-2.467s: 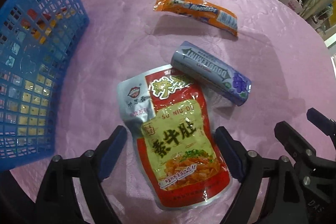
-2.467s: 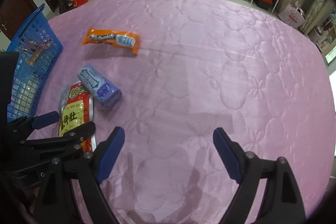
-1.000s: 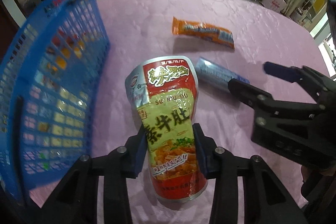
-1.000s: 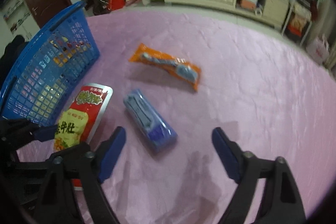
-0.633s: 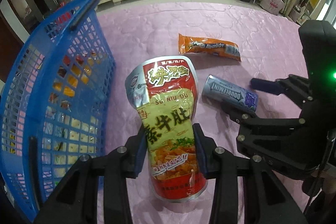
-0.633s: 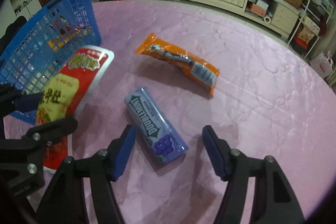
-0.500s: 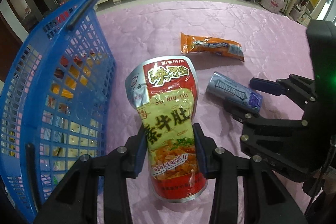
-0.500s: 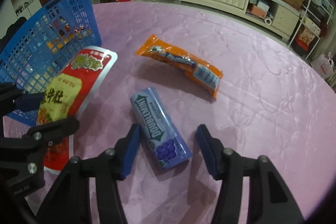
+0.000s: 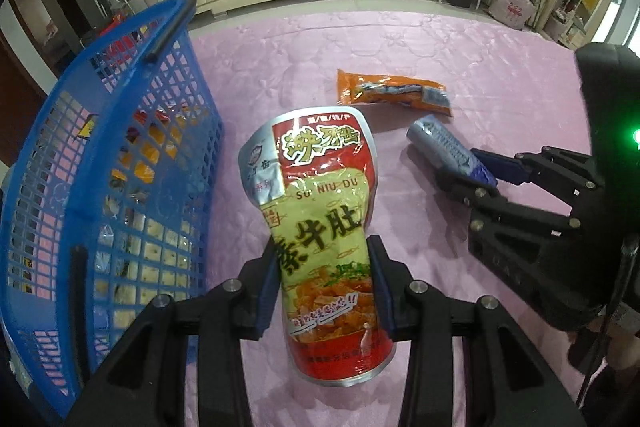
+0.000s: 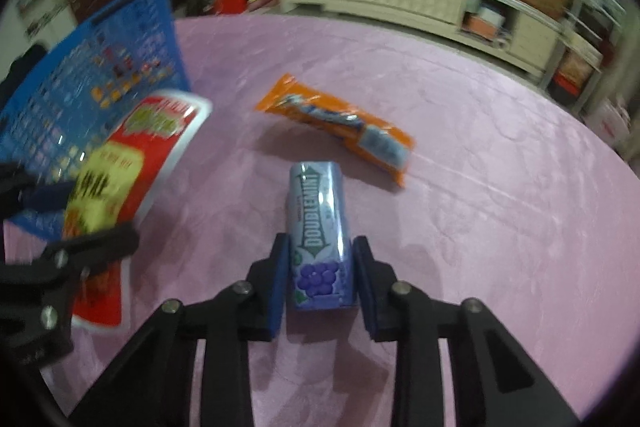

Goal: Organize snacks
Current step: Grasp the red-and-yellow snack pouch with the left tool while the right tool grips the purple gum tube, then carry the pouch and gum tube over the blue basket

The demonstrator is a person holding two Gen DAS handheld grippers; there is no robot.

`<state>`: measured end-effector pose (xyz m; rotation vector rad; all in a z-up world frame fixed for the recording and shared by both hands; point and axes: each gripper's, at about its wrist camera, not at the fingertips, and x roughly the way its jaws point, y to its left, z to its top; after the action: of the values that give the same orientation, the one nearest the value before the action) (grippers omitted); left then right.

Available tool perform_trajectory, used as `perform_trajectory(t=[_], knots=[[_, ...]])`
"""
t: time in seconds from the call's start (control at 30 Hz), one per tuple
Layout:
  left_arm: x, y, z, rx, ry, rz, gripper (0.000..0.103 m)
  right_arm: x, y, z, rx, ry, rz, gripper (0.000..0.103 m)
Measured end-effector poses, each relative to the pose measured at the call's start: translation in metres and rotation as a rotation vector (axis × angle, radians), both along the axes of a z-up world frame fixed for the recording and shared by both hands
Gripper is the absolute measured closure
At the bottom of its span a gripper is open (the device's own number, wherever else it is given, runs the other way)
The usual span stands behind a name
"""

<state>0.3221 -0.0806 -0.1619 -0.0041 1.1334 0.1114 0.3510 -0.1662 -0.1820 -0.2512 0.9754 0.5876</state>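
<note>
The left claw (image 9: 324,279) is clamped on a red and yellow snack pouch (image 9: 320,211), its blue pads pressing the pouch's sides a little below the middle. The pouch stands out along the claw's line, its silver-edged top pointing away from the camera and its red bottom hanging nearer the lens, between the two black arms. It is clear of the pink quilted surface (image 9: 500,75), just beside the blue mesh basket (image 9: 120,155) on the left, which already holds several small packets.

The right claw (image 10: 320,275) has just been closing, and a purple Doublemint gum pack (image 10: 320,223) lies lengthwise between its jaws. The grape-printed end of the pack sits between the blue pads (image 10: 278,283), and the other end points forward toward the orange packet. The pads lie close against both long sides of the pack; this view is blurred, so whether they press it fully cannot be told. From the left wrist view the same gum pack (image 9: 440,143) rests on the surface with the right claw's tips around its near end.

An orange snack packet (image 10: 340,123) lies flat on the surface just beyond the gum pack, apart from both claws, slanted across the cloth.
</note>
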Motion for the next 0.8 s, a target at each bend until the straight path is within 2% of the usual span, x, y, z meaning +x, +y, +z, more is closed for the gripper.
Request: perform_trajectory(t=[0.07, 0.17, 0.27, 0.53, 0.63, 0.7, 0.8], knots=[[-0.008, -0.003, 0.008, -0.011, -0.012, -0.013, 0.065, -0.009, -0.005, 0.012, 0.031, 0.006, -0.018, 0.069], [-0.021, -0.004, 0.024, -0.033, -0.036, -0.029, 0.065, -0.029, -0.009, 0.031, 0.025, -0.027, -0.022, 0.069], [-0.038, -0.008, 0.042, -0.020, -0.081, -0.051, 0.065, -0.049, -0.016, 0.047, 0.039, -0.034, -0.039, 0.068], [-0.077, 0.002, 0.092, -0.082, -0.165, -0.074, 0.065, -0.089, -0.018, 0.101, 0.049, -0.103, -0.059, 0.068], [-0.091, 0.010, 0.112, -0.090, -0.203, -0.078, 0.065, -0.102, -0.006, 0.121, 0.032, -0.142, -0.047, 0.068], [-0.096, 0.021, 0.125, -0.137, -0.230, -0.082, 0.065, -0.112, 0.002, 0.135, 0.014, -0.179, -0.039, 0.068], [-0.105, 0.035, 0.141, -0.136, -0.266, -0.075, 0.065, -0.120, 0.016, 0.148, 0.003, -0.210, -0.022, 0.068]])
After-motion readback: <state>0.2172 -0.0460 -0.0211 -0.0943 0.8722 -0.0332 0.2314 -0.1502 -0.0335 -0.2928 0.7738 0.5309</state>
